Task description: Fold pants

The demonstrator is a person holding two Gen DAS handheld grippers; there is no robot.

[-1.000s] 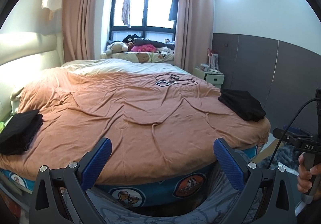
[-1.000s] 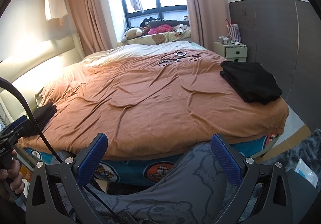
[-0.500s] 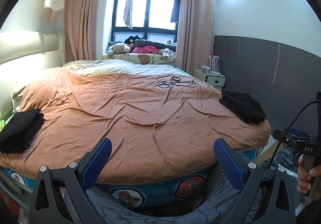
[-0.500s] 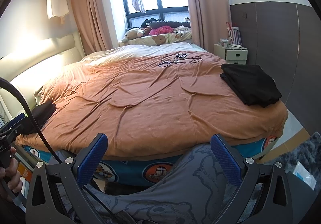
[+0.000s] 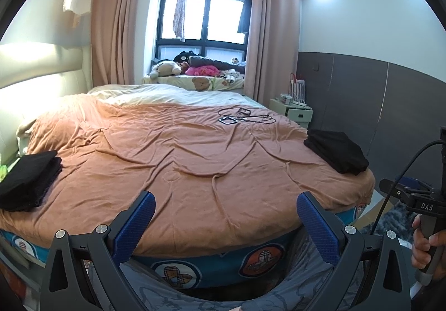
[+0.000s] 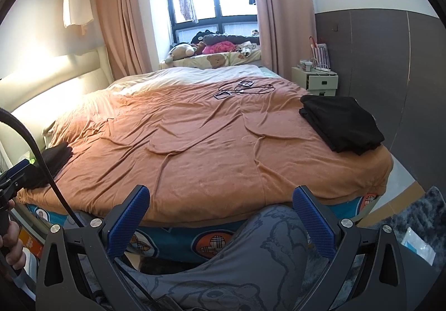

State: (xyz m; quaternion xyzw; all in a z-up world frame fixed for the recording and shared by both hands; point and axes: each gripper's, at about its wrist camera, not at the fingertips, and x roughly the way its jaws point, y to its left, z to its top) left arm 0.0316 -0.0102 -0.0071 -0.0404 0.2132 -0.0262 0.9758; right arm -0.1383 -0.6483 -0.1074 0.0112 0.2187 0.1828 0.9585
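Note:
A pile of black pants (image 5: 336, 150) lies at the right edge of the bed; it also shows in the right wrist view (image 6: 341, 123). A second, folded black garment (image 5: 28, 180) lies at the bed's left edge, and shows in the right wrist view (image 6: 53, 159). My left gripper (image 5: 225, 223) is open and empty, held before the bed's foot. My right gripper (image 6: 221, 217) is open and empty, also short of the bed. Both are far from the pants.
The bed (image 5: 195, 160) has a rumpled brown cover. Cables and small devices (image 5: 244, 117) lie on its far part. A nightstand (image 6: 316, 81) stands at the right wall. The person's grey-patterned leg (image 6: 251, 263) is below the right gripper. A dark rug (image 6: 412, 224) lies at right.
Both views have tilted slightly upward and shifted a little. The grippers stay open and nothing on the bed has moved.

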